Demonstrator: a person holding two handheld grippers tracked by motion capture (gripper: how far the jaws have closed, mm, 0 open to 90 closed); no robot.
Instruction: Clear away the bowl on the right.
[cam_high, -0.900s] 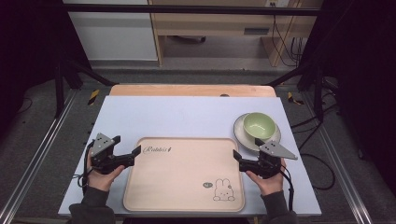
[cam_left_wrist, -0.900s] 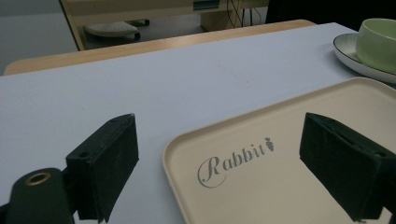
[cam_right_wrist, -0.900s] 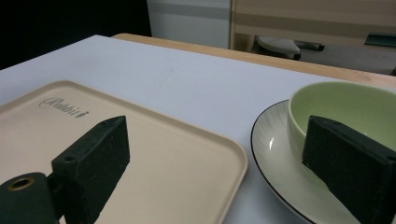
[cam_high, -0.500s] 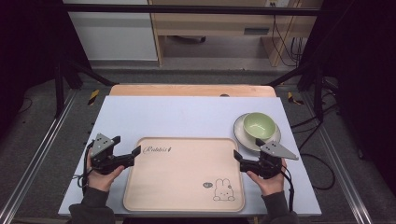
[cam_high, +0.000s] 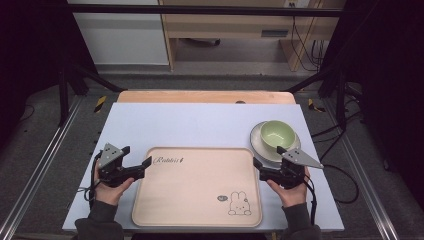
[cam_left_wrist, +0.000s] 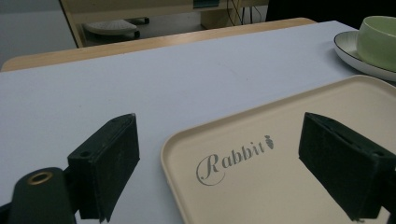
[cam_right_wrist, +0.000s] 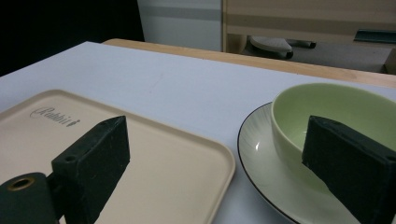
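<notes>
Grippers first: our left gripper (cam_high: 145, 164) and right gripper (cam_high: 258, 165) both stand with jaws spread wide and nothing between the pads. Each hovers at a side edge of the cream tray (cam_high: 197, 200) — the left one just off its near-left corner, the right one beside its right rim, neither touching as far as we can tell. From the left gripper view the tray's (cam_left_wrist: 289, 154) rounded corner sits between the jaws, slightly ahead. We judge the tray stiff, light and rather slick, with a low raised lip; that lip is where we would pinch, one gripper on each side, so it stays level. Past the right gripper, a green bowl (cam_high: 277, 135) rests on a pale plate (cam_high: 257, 142) — breakable, just beside the tray's far-right corner on the table (cam_high: 200, 125).
</notes>
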